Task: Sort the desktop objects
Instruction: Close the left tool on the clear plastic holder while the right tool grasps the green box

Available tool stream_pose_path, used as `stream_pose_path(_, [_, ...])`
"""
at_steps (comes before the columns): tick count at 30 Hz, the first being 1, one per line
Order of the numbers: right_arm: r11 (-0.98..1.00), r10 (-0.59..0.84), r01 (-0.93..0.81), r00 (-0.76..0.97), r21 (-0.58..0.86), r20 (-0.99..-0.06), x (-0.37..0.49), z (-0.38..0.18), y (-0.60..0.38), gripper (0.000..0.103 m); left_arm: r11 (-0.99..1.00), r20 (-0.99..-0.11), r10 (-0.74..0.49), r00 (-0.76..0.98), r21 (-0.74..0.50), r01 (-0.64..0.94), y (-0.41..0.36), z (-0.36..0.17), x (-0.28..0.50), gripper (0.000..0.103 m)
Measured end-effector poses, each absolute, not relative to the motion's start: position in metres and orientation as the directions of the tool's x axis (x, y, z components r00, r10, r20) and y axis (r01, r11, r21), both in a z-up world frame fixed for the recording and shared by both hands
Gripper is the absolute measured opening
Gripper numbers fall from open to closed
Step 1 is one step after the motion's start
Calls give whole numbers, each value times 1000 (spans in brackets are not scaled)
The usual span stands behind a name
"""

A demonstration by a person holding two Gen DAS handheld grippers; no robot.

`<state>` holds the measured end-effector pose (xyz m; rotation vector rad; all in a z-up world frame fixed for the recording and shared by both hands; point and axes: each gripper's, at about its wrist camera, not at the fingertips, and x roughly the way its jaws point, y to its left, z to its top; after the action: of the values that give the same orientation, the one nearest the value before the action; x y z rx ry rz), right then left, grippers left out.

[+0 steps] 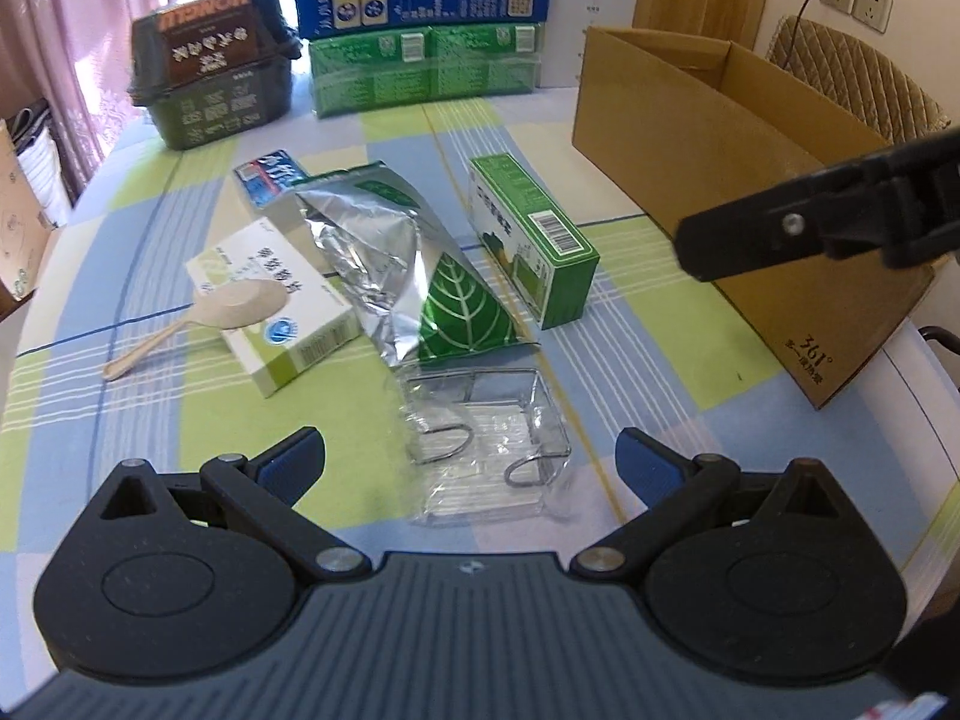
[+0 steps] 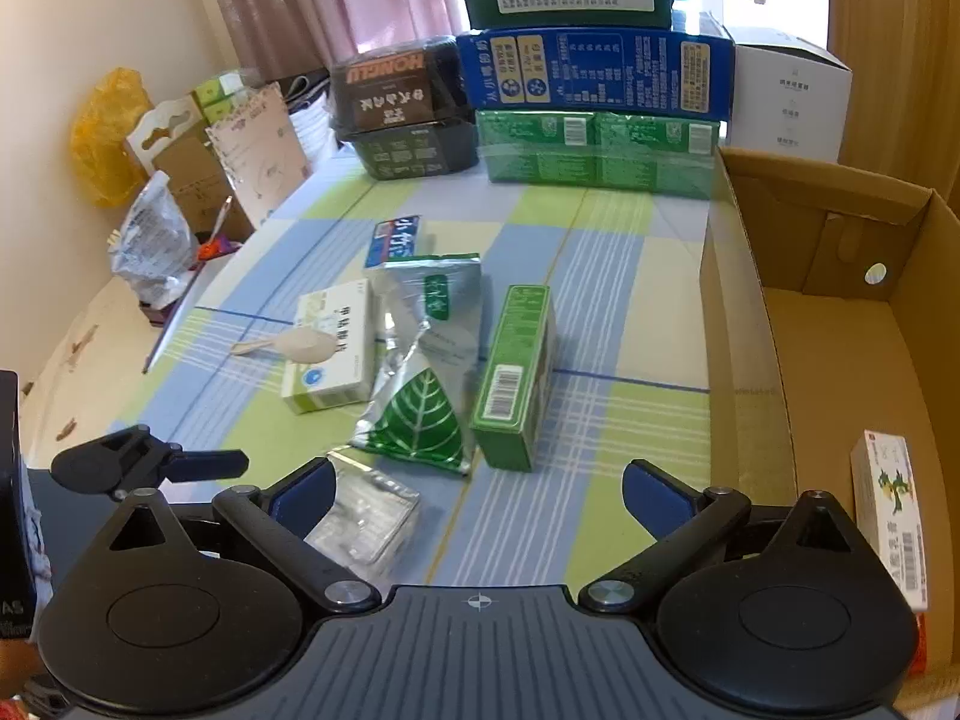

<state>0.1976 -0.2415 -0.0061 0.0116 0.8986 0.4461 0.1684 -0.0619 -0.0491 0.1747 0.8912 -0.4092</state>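
Clear plastic tray (image 1: 486, 450): it is lying on the bench (image 1: 660, 324) right in front of your left tongs (image 1: 471, 468), touching the bottom edge of the foil pouch (image 1: 384, 276); you are risking a crushed or skidding tray, since the thin walls look flexible and slippery.
Left tongs: you are holding them wide open and empty, low over the tray.
Right tongs (image 2: 477, 495): you are holding them wide open and empty too, hovering near the cardboard box (image 2: 744, 360).
Foil pouch: it is sagging across the white carton (image 1: 282, 312) and close beside the green carton (image 1: 534, 240); pulling the tray is likely to drag the pouch along.
Spoon (image 1: 210, 318): its bowl is resting on the white carton, so nudging that carton is likely to tip it off.
Green carton: it is lying near the cardboard box wall; a careless sweep is likely to knock it over.
Blue packet (image 1: 267, 174): it is lying half under the pouch, hard to reach cleanly.
Cardboard box: it is sitting open at the right of the bench, holding one white carton with a green figure (image 2: 888, 516) against its near wall; the rest of its floor in view is bare.
Collision: your two tongs are working close together, so crossing paths is a real risk.
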Motion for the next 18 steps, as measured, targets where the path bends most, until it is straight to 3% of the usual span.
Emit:
stream_pose_path(9, [914, 369, -356, 525, 196, -767, 225, -32, -238, 92, 897, -799, -281, 532, -22, 441, -77, -76, 194, 100])
stream_pose_path(14, [917, 359, -351, 512, 192, -780, 237, -46, -233, 90, 891, -818, -255, 516, 8, 454, -80, -89, 200, 75])
stream_pose_path(18, [923, 337, -347, 513, 168, -790, 249, -54, -226, 80, 895, -813, -259, 521, 1, 446, -70, -89, 200, 72])
